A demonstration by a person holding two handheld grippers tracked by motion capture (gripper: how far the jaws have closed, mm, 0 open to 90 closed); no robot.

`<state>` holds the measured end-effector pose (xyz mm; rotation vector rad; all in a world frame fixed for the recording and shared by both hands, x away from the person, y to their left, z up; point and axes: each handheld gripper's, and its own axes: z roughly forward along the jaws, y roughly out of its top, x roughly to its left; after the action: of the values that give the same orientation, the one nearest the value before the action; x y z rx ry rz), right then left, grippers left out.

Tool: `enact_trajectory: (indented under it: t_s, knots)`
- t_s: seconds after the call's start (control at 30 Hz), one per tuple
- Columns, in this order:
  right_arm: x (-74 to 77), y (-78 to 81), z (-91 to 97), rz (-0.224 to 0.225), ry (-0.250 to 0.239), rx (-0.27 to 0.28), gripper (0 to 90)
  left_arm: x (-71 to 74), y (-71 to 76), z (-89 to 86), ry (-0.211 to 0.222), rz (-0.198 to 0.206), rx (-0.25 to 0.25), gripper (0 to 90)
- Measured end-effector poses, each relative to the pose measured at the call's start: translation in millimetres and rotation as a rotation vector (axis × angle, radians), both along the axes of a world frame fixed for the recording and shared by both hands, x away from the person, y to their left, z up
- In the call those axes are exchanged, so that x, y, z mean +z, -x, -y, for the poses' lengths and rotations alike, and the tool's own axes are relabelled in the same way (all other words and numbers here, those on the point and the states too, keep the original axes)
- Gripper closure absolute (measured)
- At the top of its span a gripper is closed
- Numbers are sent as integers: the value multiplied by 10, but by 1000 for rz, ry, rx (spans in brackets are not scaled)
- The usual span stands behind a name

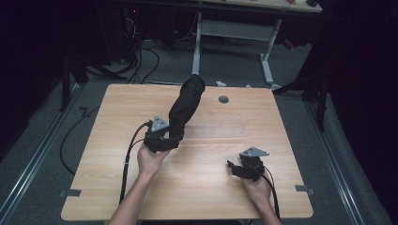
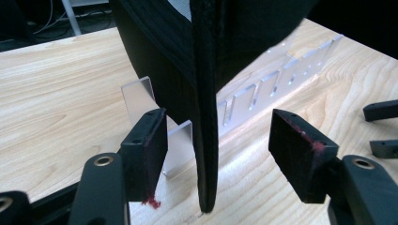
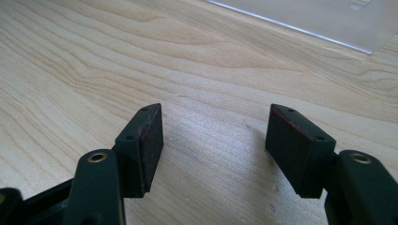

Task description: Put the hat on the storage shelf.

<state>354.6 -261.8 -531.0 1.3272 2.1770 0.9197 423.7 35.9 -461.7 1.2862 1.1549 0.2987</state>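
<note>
A tall black fabric-like item (image 1: 187,105) stands tilted on the wooden table (image 1: 112,122), its lower end at a clear acrylic slotted rack (image 1: 220,131). My left gripper (image 1: 172,138) sits at its base. In the left gripper view the item's thin lower edge (image 2: 206,117) hangs between the two pads without touching either, so the left gripper (image 2: 218,150) is open. The rack (image 2: 263,91) lies just behind it. My right gripper (image 1: 232,167) rests near the table's front right, open over bare wood (image 3: 216,140) with nothing between its jaws. Its fingertips (image 2: 382,110) show at the edge of the left gripper view.
A round grey grommet (image 1: 223,99) sits at the table's back edge. Grey tape marks (image 1: 70,192) lie by the front corners. Behind the table are cables on the floor (image 1: 145,61) and another desk's white legs (image 1: 266,56).
</note>
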Motion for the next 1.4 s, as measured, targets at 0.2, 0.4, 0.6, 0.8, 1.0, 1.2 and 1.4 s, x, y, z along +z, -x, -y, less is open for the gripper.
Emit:
enact_trajectory:
  t_s: [0.2, 0.4, 0.6, 0.8, 1.0, 1.2, 1.4]
  knots:
    - [1, 1, -2, -1, -1, 0, 368, 42, 68, -86, 3, -9, -4, 375]
    - [1, 1, -2, -1, 1, 0, 364, 78, 143, -145, 12, -12, -13, 370]
    - [1, 2, -2, 0, 1, -1, 364, 76, 227, -221, 7, -23, -19, 364]
    - [1, 2, -3, -1, 1, -1, 364, 62, 343, -312, 16, -37, -25, 360]
    - [1, 1, -2, -1, 0, -1, 364, 2, 414, -382, 3, -59, -21, 356]
    - [0, 1, -2, -1, 0, -1, 363, -85, 481, -449, -9, -79, -17, 350]
    - [1, 1, -2, -1, 0, -1, 363, -167, 543, -515, 3, -104, -6, 347]
